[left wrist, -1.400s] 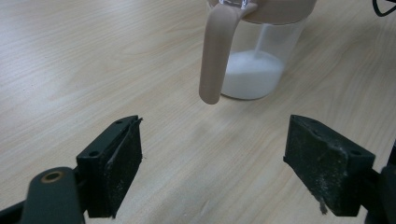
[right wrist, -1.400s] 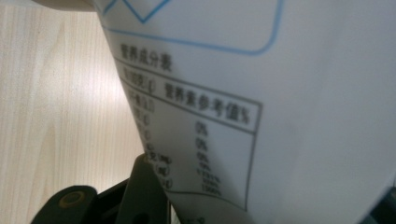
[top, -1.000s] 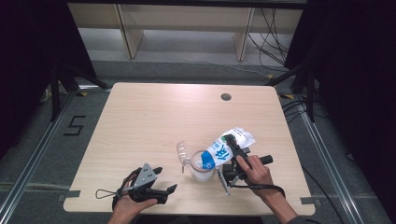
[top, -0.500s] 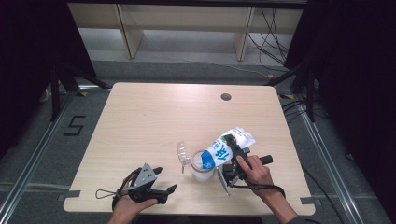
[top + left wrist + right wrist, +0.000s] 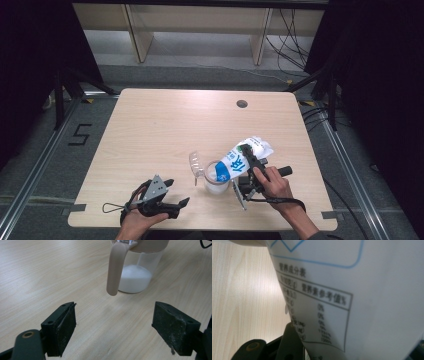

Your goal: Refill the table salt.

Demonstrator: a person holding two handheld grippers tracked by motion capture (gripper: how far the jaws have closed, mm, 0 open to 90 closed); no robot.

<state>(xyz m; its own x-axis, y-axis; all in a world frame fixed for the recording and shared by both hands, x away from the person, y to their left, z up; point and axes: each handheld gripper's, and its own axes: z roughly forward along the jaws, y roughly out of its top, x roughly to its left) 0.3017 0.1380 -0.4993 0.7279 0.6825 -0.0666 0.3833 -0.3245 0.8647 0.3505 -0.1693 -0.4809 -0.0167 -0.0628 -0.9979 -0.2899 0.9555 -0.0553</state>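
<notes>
Right gripper [image 5: 248,165]: clamping white-blue bag [image 5: 243,156], tilting it over clear jug [image 5: 216,177] | jug: sitting near table [image 5: 165,125] front edge, holding white powder | left gripper [image 5: 172,192]: jaws gaping apart, resting left of jug.

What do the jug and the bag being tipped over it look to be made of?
Jug: seemingly clear plastic, since the white powder shows through, with an opaque matte beige handle. Bag: thin glossy printed film, probably plastic, creased where the right hand-held gripper clamps it.
</notes>
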